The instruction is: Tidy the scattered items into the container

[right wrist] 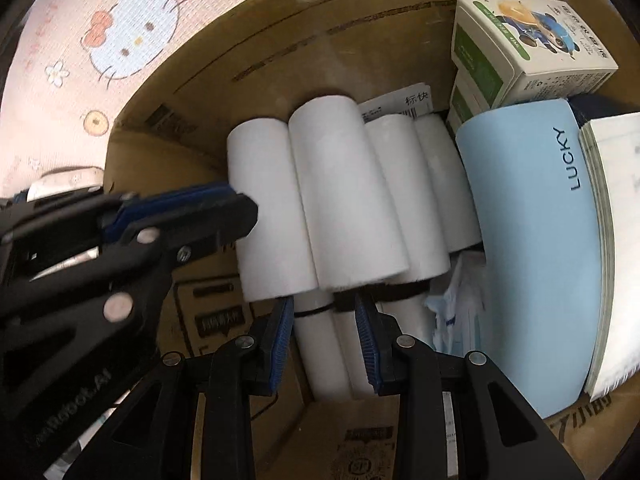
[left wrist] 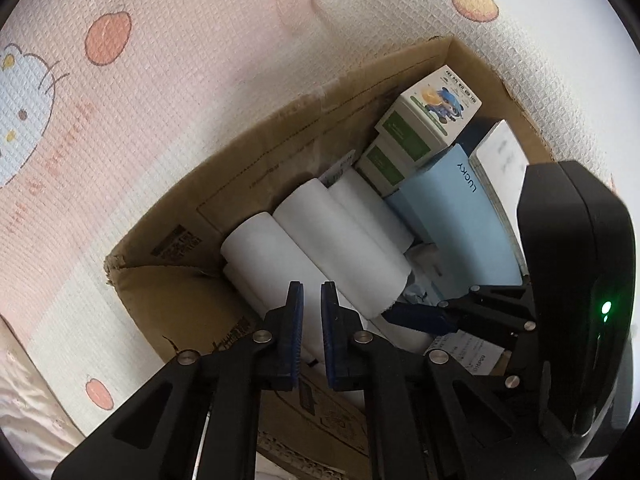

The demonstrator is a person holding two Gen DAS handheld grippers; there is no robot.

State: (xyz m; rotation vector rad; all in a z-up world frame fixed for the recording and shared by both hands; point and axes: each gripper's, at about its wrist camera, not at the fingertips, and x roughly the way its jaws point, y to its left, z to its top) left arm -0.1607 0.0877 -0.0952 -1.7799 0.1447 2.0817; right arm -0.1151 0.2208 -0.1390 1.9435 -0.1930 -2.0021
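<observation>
The floor is covered by a pale pink and white textured play mat (left wrist: 168,92) printed with a cartoon cat face (right wrist: 134,50), orange circles (left wrist: 108,38) and small flowers. At the lower left edge a crumpled white fabric (left wrist: 28,404) meets the mat. Light is soft and even.

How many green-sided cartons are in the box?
2: top carton in the box's far corner, second carton directly under it. More may be hidden beneath.
</observation>
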